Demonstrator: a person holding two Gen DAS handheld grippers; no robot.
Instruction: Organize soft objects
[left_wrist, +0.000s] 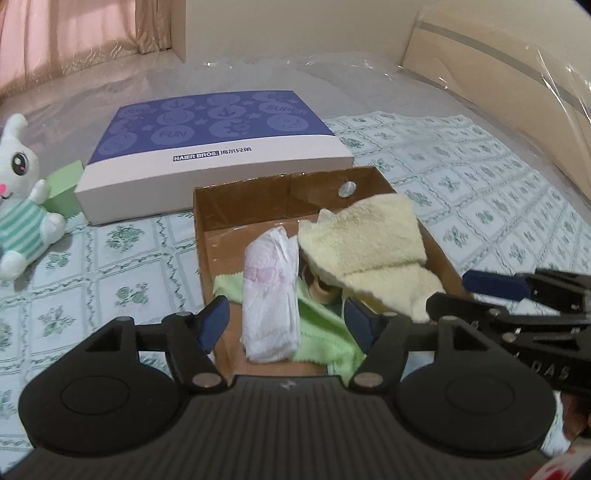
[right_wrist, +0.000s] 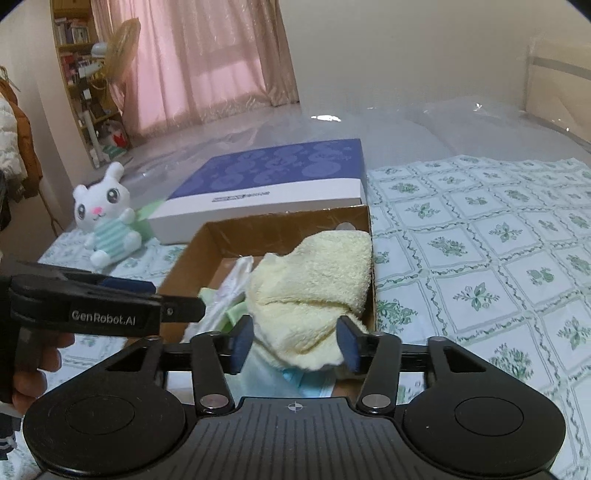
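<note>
Right gripper (right_wrist: 295, 345) jaws apart around the yellow towel, left gripper (left_wrist: 286, 323) jaws apart over the box, nothing clamped.

Right pads sit either side of the yellow towel (right_wrist: 317, 291) with its near fold between them, not pressing as far as I can tell; the towel is heaped against the right wall of the cardboard box (right_wrist: 218, 236) and its corner hangs over the rim, so it could slide out or snag a pad on pull-back. Left jaws straddle the white folded pad (left_wrist: 271, 295) lying on the green cloth (left_wrist: 325, 332) in the box, untouched. The two grippers are close together, so a clash could nudge the light box. Plush rabbit (left_wrist: 22, 206) sits outside, left of the box beside the purple-lidded box (left_wrist: 214, 147), not yet sorted.
</note>
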